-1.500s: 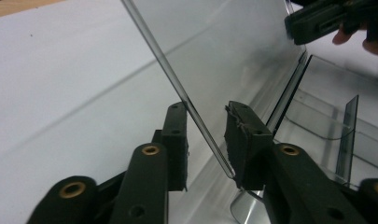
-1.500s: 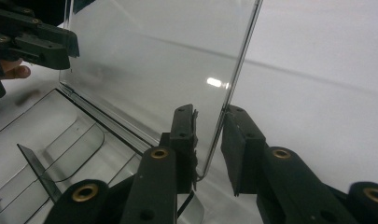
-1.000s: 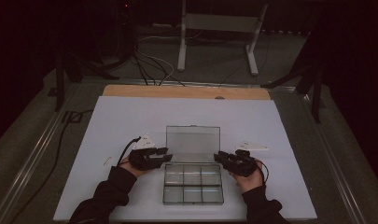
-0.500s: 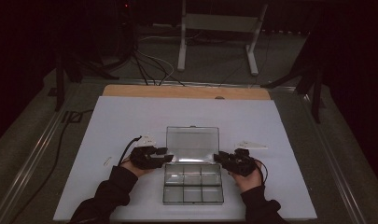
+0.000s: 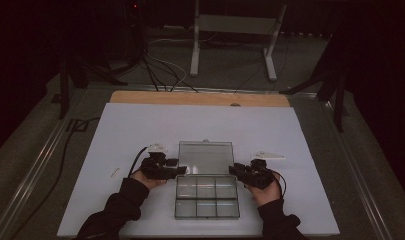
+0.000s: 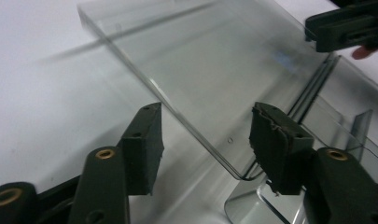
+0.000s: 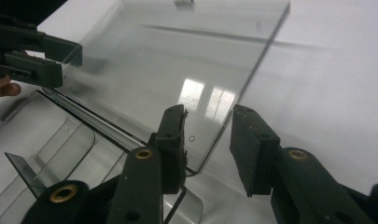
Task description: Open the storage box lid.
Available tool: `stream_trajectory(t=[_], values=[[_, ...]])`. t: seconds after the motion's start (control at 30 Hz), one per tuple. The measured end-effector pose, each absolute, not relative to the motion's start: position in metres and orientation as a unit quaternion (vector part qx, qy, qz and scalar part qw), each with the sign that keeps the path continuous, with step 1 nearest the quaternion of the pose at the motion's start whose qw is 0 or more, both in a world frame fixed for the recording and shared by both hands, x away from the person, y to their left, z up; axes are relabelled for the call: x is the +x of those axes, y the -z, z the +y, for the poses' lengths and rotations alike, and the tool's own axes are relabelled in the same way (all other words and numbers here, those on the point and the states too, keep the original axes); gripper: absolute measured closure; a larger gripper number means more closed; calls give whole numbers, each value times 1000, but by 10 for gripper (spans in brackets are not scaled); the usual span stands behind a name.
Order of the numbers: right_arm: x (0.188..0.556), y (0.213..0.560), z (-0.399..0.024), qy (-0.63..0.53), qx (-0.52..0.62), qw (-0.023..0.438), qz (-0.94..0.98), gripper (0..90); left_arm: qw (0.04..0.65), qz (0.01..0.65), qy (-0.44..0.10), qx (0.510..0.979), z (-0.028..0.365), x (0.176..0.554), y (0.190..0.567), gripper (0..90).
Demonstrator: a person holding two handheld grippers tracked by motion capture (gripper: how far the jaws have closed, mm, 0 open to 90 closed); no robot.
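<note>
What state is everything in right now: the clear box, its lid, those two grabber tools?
Clear compartment box: open, compartments look empty.
Lid: swung back, lying flat on the white table.
Left gripper: jaws apart astride the lid's corner, not pressing it; they have just been opening.
Right gripper: jaws apart around the lid's other near corner, with a gap showing.

L hand-held gripper (image 6: pixel 203 140) jaws just opened wider, off lid (image 6: pixel 210 60) edge, lid laid back flat
</note>
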State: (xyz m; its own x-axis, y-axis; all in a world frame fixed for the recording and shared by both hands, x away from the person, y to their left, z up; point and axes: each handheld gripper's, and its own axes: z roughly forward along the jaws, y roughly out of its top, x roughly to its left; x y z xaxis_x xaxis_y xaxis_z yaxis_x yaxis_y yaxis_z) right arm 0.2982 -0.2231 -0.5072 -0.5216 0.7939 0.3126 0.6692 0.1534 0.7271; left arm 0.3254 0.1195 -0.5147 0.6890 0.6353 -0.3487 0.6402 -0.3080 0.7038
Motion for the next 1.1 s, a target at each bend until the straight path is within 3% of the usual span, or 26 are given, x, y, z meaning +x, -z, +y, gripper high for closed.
stream_trajectory(t=[0.17,0.27,0.6,0.67,0.87,1.03,1.1], values=[[298,510,-222,-433,481,72,759,634,429,407,9,806,117,328,515,441],[298,510,-222,-437,481,71,756,577,431,406,9,806,117,329,516,410],[298,510,-224,-470,468,57,747,274,454,369,-26,810,120,322,505,169],[298,511,-224,-473,457,47,752,204,466,366,-25,805,123,321,503,164],[295,508,-226,-490,437,42,753,156,472,338,-31,814,124,317,497,30],[293,505,-231,-500,430,48,750,140,476,311,-41,822,125,312,489,23],[292,505,-233,-507,426,50,748,92,478,307,-43,822,125,311,487,15]])
